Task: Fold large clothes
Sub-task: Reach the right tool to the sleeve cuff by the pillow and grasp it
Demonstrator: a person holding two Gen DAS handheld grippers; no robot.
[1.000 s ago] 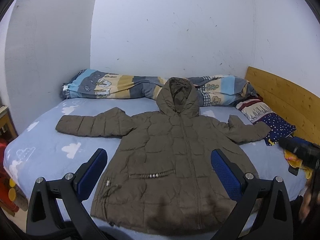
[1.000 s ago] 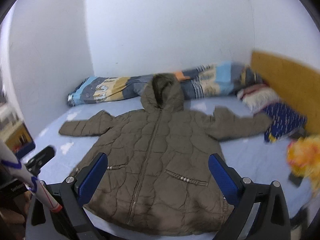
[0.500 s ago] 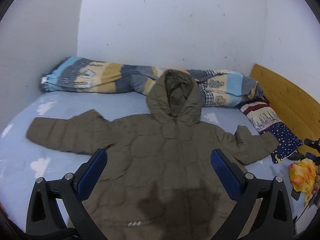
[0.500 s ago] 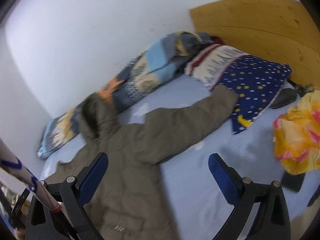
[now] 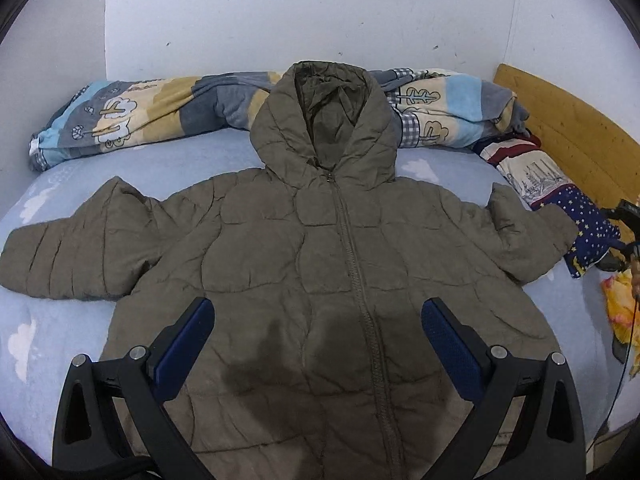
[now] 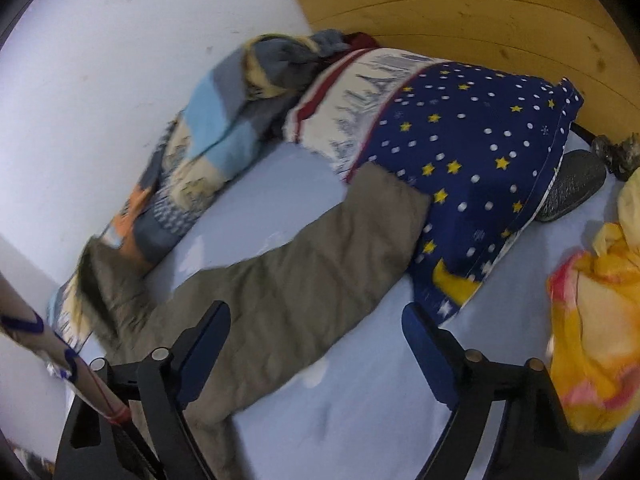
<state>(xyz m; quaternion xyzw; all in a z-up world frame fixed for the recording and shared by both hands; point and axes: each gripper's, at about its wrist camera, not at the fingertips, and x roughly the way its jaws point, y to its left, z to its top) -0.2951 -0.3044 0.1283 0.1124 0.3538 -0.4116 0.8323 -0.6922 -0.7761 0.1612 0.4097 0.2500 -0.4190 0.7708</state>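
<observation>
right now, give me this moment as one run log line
stage: approach | jacket: flat on bed, zipped | left hand-held gripper: open over hem | right hand-held gripper: closing, empty, above sleeve

Both grippers same build: left gripper (image 5: 318, 344) and right gripper (image 6: 316, 346) have black angular plastic fingers, blue dimpled pads (image 5: 185, 350) on the inner faces, and two silver pivot screws (image 5: 138, 353) per finger. Triangular cutouts sit at each finger's base.
</observation>
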